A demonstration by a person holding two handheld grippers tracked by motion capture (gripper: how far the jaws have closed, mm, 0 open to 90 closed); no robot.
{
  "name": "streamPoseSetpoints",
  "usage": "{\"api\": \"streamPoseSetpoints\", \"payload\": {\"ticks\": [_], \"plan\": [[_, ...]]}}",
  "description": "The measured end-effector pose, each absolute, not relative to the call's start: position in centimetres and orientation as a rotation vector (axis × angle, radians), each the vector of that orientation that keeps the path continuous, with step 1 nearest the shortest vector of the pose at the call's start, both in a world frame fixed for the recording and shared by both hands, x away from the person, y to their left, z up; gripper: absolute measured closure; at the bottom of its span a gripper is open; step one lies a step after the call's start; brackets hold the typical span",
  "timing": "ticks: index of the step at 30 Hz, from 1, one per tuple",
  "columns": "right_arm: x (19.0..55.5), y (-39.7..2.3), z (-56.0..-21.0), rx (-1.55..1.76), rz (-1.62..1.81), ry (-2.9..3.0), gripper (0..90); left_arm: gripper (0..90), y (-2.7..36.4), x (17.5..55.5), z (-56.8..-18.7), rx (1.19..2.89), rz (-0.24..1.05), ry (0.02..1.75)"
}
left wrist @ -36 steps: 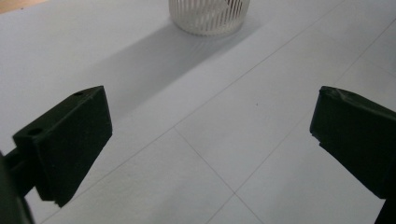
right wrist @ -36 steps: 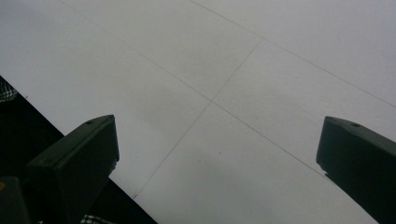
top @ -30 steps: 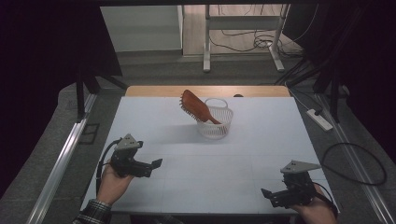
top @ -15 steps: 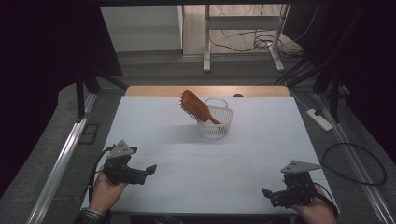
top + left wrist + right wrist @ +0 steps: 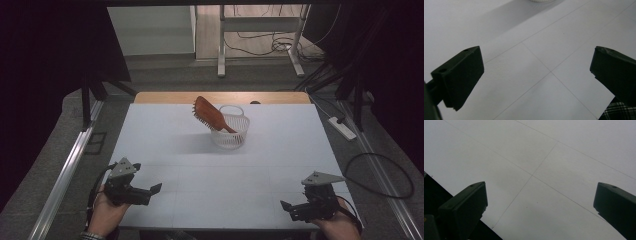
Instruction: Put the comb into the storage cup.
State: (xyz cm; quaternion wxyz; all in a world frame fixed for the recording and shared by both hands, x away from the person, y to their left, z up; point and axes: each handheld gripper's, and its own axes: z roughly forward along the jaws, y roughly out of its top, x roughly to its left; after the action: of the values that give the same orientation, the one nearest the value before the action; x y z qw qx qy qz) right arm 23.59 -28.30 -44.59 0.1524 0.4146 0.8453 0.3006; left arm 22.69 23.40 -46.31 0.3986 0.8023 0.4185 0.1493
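Left tool (image 5: 150,191) pulled back toward table edge; both tools spread, empty. Hairbrush (image 5: 210,114) leans in white basket (image 5: 231,134).

The table (image 5: 280,165) has a white top with thin grid lines, and a strip of light wood shows at its far edge. Around it the floor (image 5: 165,80) is grey. Behind the table stands a metal frame (image 5: 260,30) with two legs, and black cables (image 5: 260,42) lie on the wooden floor under it. A white power strip (image 5: 342,128) lies on the right, near a looped cable (image 5: 380,175). Dark curtains (image 5: 50,60) hang on both sides. A metal rail (image 5: 65,175) runs along the left.
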Motion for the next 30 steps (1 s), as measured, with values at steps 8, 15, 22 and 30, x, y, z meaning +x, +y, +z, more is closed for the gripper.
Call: {"api": "streamPoseSetpoints", "payload": {"ticks": [8, 15, 22, 30], "plan": [[23.6, -28.3, -44.6, 1.193, 0.860, 2.422, 0.0, 0.0, 23.8, 21.9, -46.7, 2.033, 0.385, 1.077], [23.6, -28.3, -44.6, 1.195, 0.858, 2.420, 0.0, 0.0, 24.2, 21.1, -46.7, 2.036, 0.401, 1.089], [23.6, -28.3, -44.6, 1.197, 0.857, 2.419, 0.0, 0.0, 24.6, 20.5, -46.8, 2.028, 0.421, 1.103], [23.6, -28.2, -44.6, 1.194, 0.849, 2.421, 0.0, 0.0, 24.6, 20.1, -46.7, 2.045, 0.453, 1.109]]}}
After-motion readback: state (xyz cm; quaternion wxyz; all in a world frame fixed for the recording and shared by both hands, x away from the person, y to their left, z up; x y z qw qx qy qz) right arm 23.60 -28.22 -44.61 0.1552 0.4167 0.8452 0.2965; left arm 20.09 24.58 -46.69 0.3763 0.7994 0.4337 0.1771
